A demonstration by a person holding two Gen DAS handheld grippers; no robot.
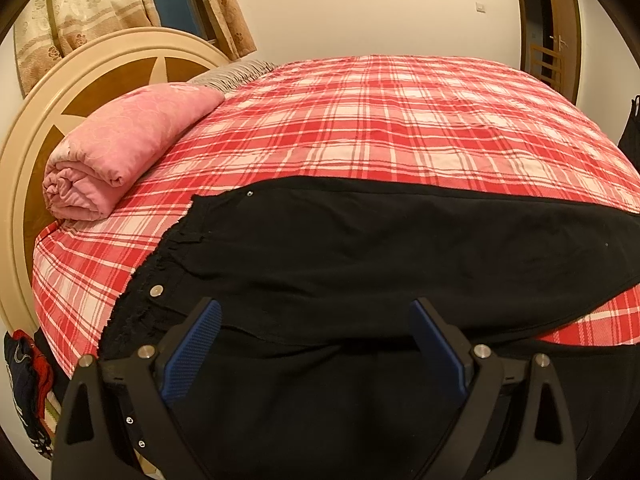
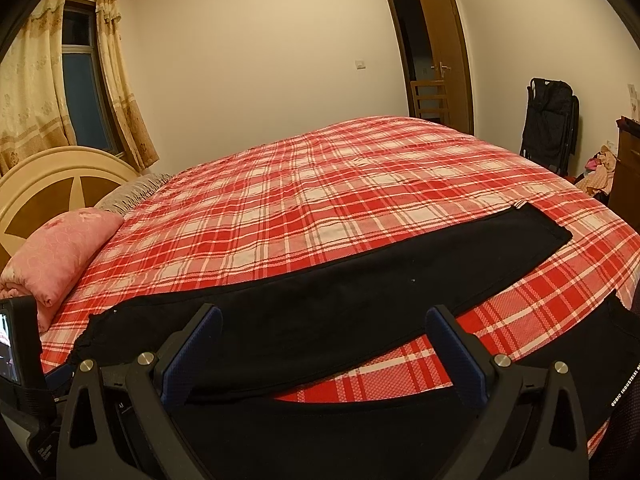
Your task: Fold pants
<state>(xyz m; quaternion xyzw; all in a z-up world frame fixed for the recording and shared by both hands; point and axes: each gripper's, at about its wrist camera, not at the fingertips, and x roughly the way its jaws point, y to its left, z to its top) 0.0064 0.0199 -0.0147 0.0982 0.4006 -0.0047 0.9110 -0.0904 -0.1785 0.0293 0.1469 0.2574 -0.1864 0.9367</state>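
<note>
Black pants (image 1: 360, 248) lie spread across the near side of the red plaid bed (image 1: 360, 120), waistband with a metal button (image 1: 155, 291) at the left. One leg (image 2: 460, 256) runs to the right; the other leg hangs over the near edge (image 2: 360, 432). My left gripper (image 1: 316, 312) is open above the crotch area near the waistband. My right gripper (image 2: 324, 316) is open above the far leg, holding nothing.
A rolled pink quilt (image 1: 120, 152) and a pillow (image 2: 132, 192) lie by the cream headboard (image 1: 52, 120). Clothes hang off the bed's left side (image 1: 28, 384). A door (image 2: 444, 52), chair (image 2: 430, 100) and black stroller (image 2: 550, 124) stand beyond the bed.
</note>
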